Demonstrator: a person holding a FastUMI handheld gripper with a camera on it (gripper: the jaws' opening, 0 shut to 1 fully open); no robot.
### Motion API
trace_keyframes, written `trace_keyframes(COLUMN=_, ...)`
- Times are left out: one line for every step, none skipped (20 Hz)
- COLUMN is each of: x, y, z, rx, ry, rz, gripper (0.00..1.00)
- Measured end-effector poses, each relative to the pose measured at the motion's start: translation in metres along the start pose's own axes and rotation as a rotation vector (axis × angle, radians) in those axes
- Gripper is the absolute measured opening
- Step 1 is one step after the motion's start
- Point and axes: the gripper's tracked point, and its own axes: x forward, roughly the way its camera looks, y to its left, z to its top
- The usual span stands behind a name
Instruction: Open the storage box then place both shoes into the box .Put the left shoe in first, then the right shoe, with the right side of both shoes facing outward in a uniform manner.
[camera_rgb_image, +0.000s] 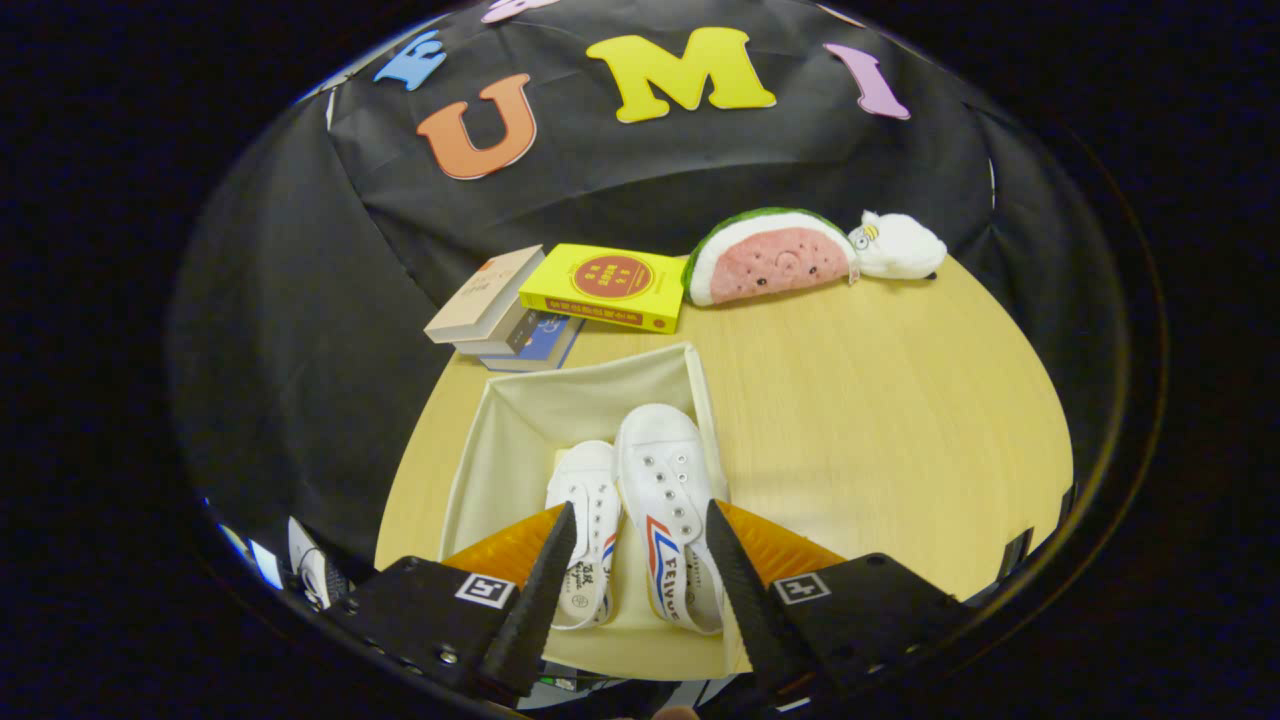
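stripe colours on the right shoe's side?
Red and blue stripes on the white shoe, clearest in the gripper view.

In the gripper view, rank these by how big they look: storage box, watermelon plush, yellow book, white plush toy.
1. Storage box, nearest the open gripper.
2. Watermelon plush and yellow book: too alike to rank.
3. White plush toy.
The box's nearness inflates it.

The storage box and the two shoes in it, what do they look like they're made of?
The storage box looks like soft cream fabric, matte: its walls sag and crease. Both shoes, the left shoe and right shoe, look like white canvas with metal-looking eyelets and pale soles, probably rubber. The open claw hangs above them, its fingers either side, touching neither.
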Motion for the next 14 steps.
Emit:
trace_keyframes(x=-0.008, y=-0.002, z=0.007, rx=-0.014, ry=-0.035, rz=-0.012, gripper=0.9)
trace_keyframes(x=-0.014, y=-0.005, z=0.014, rx=-0.02, ry=-0.071, rz=-0.026, gripper=0.94)
trace_keyframes(x=-0.022, y=-0.008, z=0.019, rx=-0.015, ry=-0.096, rz=-0.036, gripper=0.95)
trace_keyframes(x=-0.032, y=-0.011, z=0.026, rx=-0.015, ry=-0.132, rz=-0.049, gripper=0.96)
trace_keyframes(x=-0.043, y=-0.016, z=0.034, rx=-0.022, ry=-0.169, rz=-0.064, gripper=0.96)
trace_keyframes(x=-0.053, y=-0.022, z=0.042, rx=-0.025, ry=-0.206, rz=-0.079, gripper=0.97)
trace_keyframes(x=-0.064, y=-0.029, z=0.05, rx=-0.024, ry=-0.245, rz=-0.097, gripper=0.97)
trace_keyframes(x=-0.077, y=-0.036, z=0.057, rx=-0.023, ry=-0.283, rz=-0.116, gripper=0.97)
trace_keyframes(x=-0.089, y=-0.042, z=0.066, rx=-0.02, ry=-0.323, rz=-0.123, gripper=0.97)
trace_keyframes(x=-0.101, y=-0.049, z=0.073, rx=-0.018, ry=-0.357, rz=-0.134, gripper=0.97)
trace_keyframes(x=-0.114, y=-0.058, z=0.079, rx=-0.013, ry=-0.388, rz=-0.152, gripper=0.97)
trace_keyframes(x=-0.127, y=-0.067, z=0.084, rx=-0.006, ry=-0.416, rz=-0.17, gripper=0.97)
trace_keyframes(x=-0.139, y=-0.074, z=0.089, rx=-0.005, ry=-0.445, rz=-0.193, gripper=0.97)
trace_keyframes(x=-0.151, y=-0.082, z=0.093, rx=-0.008, ry=-0.477, rz=-0.216, gripper=0.96)
